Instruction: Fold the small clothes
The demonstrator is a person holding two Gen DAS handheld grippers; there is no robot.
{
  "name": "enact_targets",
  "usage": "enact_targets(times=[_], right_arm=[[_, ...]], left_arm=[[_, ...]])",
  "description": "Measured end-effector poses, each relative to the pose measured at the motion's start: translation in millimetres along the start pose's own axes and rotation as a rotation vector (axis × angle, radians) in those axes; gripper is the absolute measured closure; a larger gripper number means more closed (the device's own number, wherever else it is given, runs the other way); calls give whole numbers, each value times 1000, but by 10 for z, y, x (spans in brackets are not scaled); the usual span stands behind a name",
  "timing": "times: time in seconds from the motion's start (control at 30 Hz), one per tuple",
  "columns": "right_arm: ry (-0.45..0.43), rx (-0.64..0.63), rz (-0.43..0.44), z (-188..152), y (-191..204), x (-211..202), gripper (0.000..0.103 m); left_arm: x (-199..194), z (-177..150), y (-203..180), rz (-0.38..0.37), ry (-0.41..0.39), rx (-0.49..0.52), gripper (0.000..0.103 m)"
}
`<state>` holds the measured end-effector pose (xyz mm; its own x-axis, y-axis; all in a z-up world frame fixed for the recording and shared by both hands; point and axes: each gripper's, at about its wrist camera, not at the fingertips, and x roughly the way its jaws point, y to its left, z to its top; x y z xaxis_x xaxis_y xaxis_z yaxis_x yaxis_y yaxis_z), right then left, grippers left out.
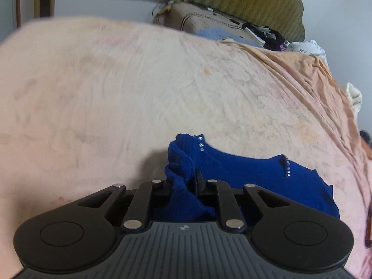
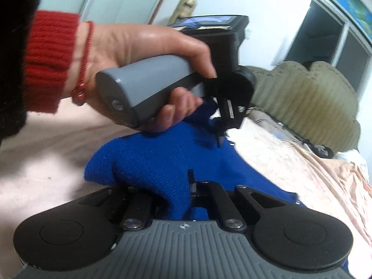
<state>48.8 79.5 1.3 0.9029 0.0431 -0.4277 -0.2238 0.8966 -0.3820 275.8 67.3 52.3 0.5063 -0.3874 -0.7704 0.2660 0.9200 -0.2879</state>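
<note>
Nearest the lens in the left wrist view, the left gripper (image 1: 182,182): a ribbed grey housing flanked by two rounded black discs, with black linkage bars pinned by bright metal rivets. Its jaws are clenched on a bunched fold of the blue knit garment (image 1: 244,174), which rises between the black fingers (image 1: 199,178) in a crumpled ridge. The garment is a deep royal blue, fine-ribbed knit, soft and matte; two short rows of small shiny studs (image 1: 201,143) trim its edges. It lies on the bed sheet (image 1: 116,97), a pale peach cloth, creased and faintly mottled, and trails from the left gripper toward the right of that view.

In the right wrist view, the right gripper (image 2: 186,186) shows the same ribbed grey housing and black discs. Its jaws are clamped on another thick fold of the blue garment, which drapes over the left-hand finger and hides it; the other finger (image 2: 191,181) stands as a narrow black blade. Beyond it, a hand (image 2: 139,53) wraps the smooth grey handle of the left gripper, whose black fingertips press into the knit. The wrist wears a red ribbed cuff (image 2: 48,58) and a red cord bracelet (image 2: 81,69).

At the head of the bed, an olive-green scalloped headboard (image 2: 313,97) with a corded, ridged surface.
</note>
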Motion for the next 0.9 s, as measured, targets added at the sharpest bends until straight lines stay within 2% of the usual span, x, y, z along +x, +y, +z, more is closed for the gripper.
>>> enact_targets(times=[0.17, 0.33, 0.57, 0.9], right_arm=[[-52, 162, -17, -145, -480, -383, 97], [-71, 335, -30, -424, -972, -728, 97], [-59, 558, -42, -946, -1561, -988, 97], [-8, 895, -29, -1600, -2188, -876, 96]], left_arm=[[-242, 61, -520, 43, -40, 33, 89], [-221, 56, -1050, 69, -64, 79, 89], [84, -61, -1818, 91, -39, 182, 89], [743, -405, -2784, 121, 4, 370, 90]])
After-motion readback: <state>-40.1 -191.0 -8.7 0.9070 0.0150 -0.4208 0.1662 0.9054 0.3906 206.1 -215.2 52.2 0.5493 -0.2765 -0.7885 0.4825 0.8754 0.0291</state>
